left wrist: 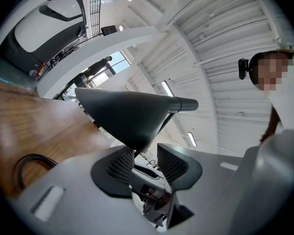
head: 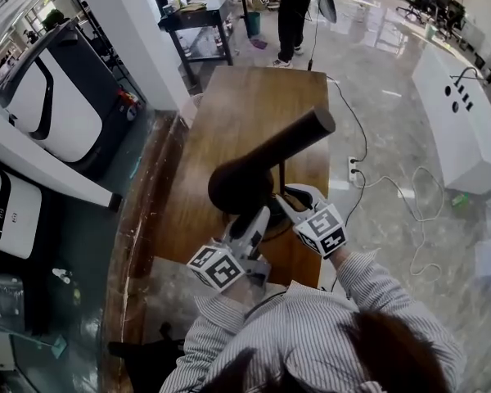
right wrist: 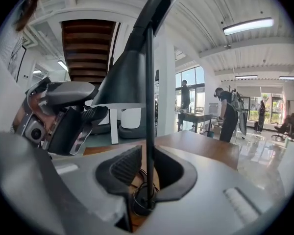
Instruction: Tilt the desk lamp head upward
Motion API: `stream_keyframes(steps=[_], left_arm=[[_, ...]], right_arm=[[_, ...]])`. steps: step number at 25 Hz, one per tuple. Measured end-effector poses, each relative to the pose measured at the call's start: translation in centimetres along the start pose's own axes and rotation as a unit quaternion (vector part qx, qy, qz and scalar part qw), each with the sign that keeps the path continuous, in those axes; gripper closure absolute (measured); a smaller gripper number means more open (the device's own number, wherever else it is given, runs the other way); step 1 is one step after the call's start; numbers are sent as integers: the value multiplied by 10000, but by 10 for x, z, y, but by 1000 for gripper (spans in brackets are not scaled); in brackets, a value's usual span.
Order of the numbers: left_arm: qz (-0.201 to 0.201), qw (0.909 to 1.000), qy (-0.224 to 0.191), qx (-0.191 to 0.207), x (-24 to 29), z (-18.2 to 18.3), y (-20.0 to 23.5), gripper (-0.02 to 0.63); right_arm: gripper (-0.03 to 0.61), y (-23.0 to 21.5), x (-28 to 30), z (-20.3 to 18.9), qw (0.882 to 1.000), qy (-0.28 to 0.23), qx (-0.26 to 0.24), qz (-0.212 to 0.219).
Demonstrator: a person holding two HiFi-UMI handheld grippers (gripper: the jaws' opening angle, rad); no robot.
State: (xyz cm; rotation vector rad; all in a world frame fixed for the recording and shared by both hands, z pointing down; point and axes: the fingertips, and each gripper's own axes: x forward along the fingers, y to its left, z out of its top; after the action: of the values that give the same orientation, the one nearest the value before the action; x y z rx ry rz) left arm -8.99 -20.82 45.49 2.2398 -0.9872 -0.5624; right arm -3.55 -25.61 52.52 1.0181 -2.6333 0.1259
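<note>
The lamp stands on the wooden bench (head: 254, 105) just in front of the person, its dark head (head: 241, 185) low over the base with its tube sloping up and away. The left gripper (left wrist: 146, 155) sits right under the head. Its jaws are apart, and the lower edge of the head dips into the mouth between them, close against the left pad (left wrist: 121, 164), though I cannot tell if it touches. Nothing is clamped there. The right gripper (right wrist: 146, 166) is down near the base (right wrist: 144, 202), its jaws also apart, with the thin stem (right wrist: 149, 106) standing upright between them. A sliver of bench shows between the stem and one pad, so it brackets the stem and does not pinch it. In the right gripper view the rim of the head looks about level and faces down, so the tilt itself seems not yet made. Both grippers are placed, one to steady and one to lift. What looks left is to close or press against the head and swing its rim upward while the stem is kept from shifting.
</note>
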Motion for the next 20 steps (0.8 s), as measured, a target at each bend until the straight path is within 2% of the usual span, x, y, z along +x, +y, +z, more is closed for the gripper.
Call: stream_keyframes(steps=[6, 10, 16, 20], left_arm=[[-113, 9998, -158, -19, 2, 8, 1, 491], [-201, 9995, -197, -113, 6, 1, 3, 507], [-193, 9997, -127, -22, 12, -1, -3, 571], [-199, 9996, -182, 77, 9, -2, -2, 577]], right_arm=[[514, -4, 10, -6, 9999, 143, -70, 20], [514, -5, 12, -7, 9998, 110, -171, -20], [525, -5, 13, -7, 9999, -17, -120, 20], [525, -4, 13, -8, 9999, -39, -98, 12]])
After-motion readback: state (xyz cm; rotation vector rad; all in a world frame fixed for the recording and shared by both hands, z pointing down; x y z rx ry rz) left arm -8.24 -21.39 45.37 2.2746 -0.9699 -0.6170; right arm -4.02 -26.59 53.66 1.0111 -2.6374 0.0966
